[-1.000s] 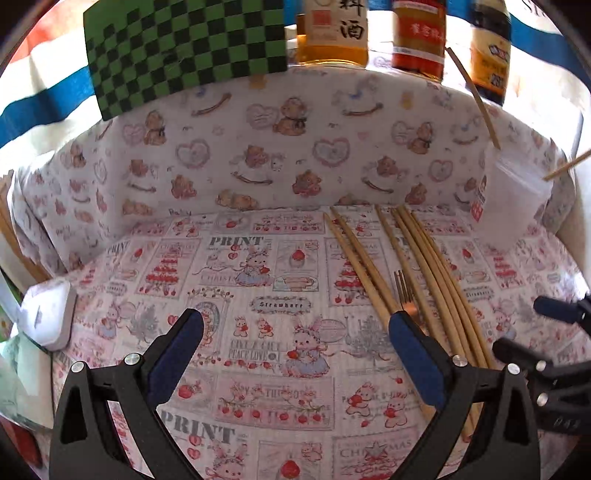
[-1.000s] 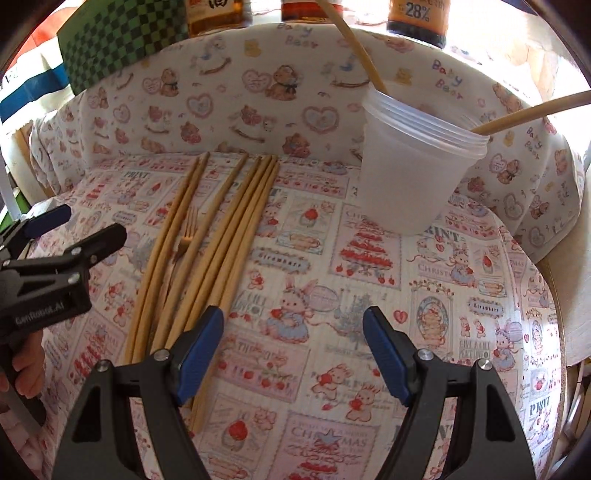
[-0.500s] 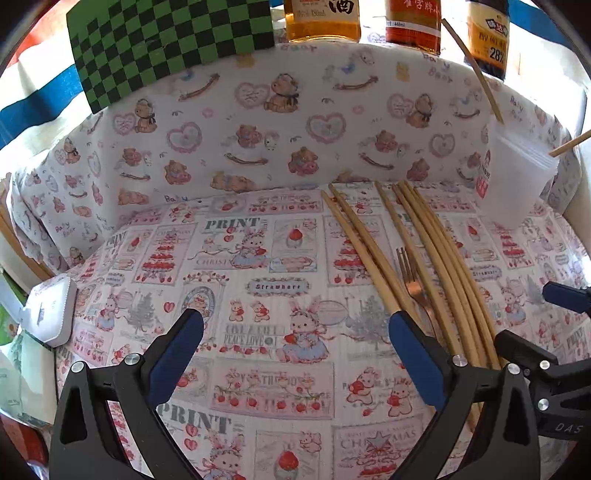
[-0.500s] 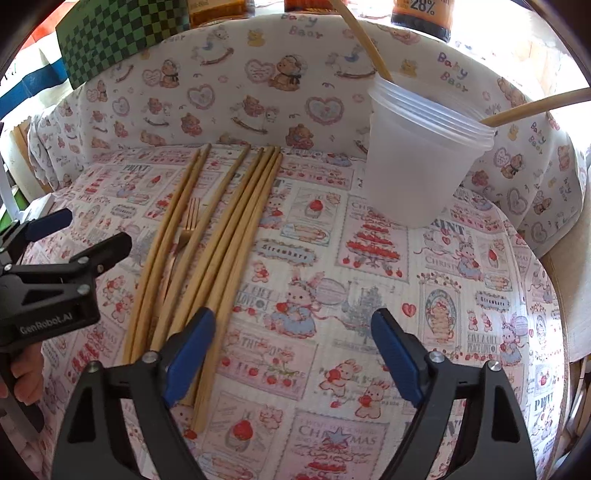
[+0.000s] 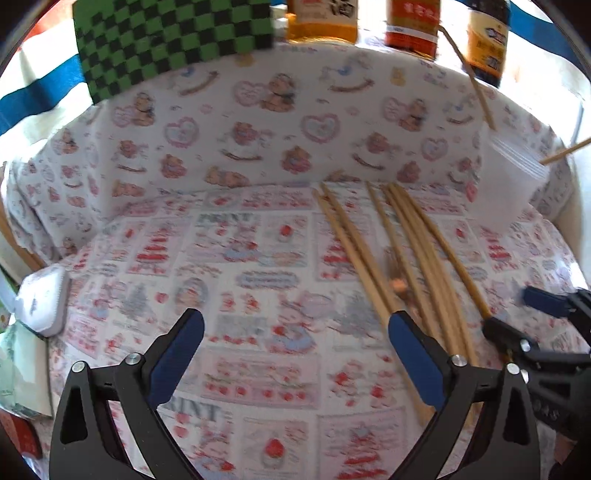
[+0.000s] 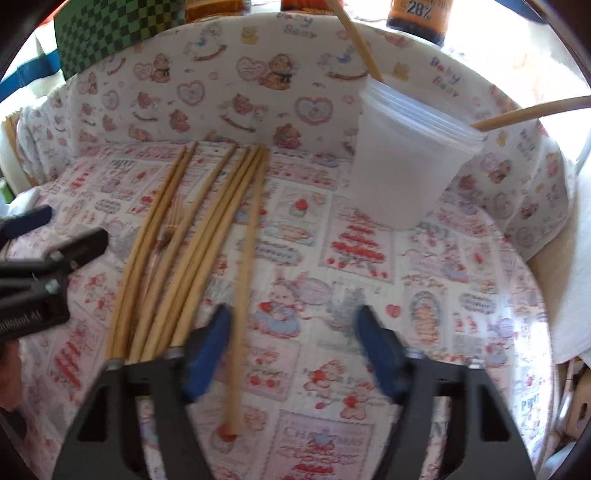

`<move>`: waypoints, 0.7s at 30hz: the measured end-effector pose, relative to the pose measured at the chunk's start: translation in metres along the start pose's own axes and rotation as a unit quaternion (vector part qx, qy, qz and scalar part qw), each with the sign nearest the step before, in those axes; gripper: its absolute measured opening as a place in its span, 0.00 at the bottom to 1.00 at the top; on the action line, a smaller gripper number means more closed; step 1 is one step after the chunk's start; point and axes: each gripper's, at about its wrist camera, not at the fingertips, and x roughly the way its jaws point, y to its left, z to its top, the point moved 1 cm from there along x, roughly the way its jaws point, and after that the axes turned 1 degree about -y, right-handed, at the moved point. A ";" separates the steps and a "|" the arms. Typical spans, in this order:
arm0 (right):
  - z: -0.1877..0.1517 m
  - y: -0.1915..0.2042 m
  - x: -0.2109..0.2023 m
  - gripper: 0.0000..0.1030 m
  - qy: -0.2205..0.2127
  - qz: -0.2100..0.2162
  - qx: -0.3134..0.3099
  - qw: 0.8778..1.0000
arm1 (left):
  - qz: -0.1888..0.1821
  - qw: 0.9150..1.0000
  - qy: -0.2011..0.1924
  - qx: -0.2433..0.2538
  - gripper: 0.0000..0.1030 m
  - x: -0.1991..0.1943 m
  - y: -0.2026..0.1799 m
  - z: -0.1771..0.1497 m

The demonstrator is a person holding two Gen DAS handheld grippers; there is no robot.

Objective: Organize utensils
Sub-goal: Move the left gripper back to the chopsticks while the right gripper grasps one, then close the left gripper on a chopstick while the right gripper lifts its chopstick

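Right wrist view: printed cloth [image 6: 461, 280] over whole surface and up back wall. Clear plastic tub [image 6: 402, 162] upright at far right, two chopsticks leaning out of it. Bottles [image 6: 417, 14] and green checkered board [image 6: 114, 33] behind wall. Bundle of long wooden chopsticks [image 6: 192, 236] flat on cloth, left of centre, small fork [image 6: 171, 221] lying among them. One chopstick [image 6: 245, 266] apart from bundle, running between right gripper [image 6: 291, 343] fingers, next to the left pad; jaws closing, about half open, pads not pressing it yet. Left wrist view: left gripper [image 5: 295, 347] wide open over bare cloth, nothing held, chopstick bundle just past its right finger. White device [image 5: 44, 301] at left edge.
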 end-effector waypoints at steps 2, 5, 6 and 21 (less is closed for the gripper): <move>-0.001 0.000 -0.001 0.22 0.001 0.013 -0.003 1.000 | -0.016 1.000 0.011 0.015 0.82 0.000 -0.009 -0.003; -0.002 0.000 -0.004 0.07 0.000 0.009 -0.012 1.000 | -0.053 0.998 0.035 0.015 0.67 0.003 -0.017 -0.007; -0.002 0.000 -0.003 0.07 -0.004 0.004 -0.013 1.000 | -0.076 0.996 0.049 0.002 0.63 0.005 -0.017 -0.009; 0.001 -0.019 -0.048 0.07 -0.136 0.023 0.037 0.990 | -0.072 0.997 0.029 0.009 0.40 -0.011 -0.040 -0.013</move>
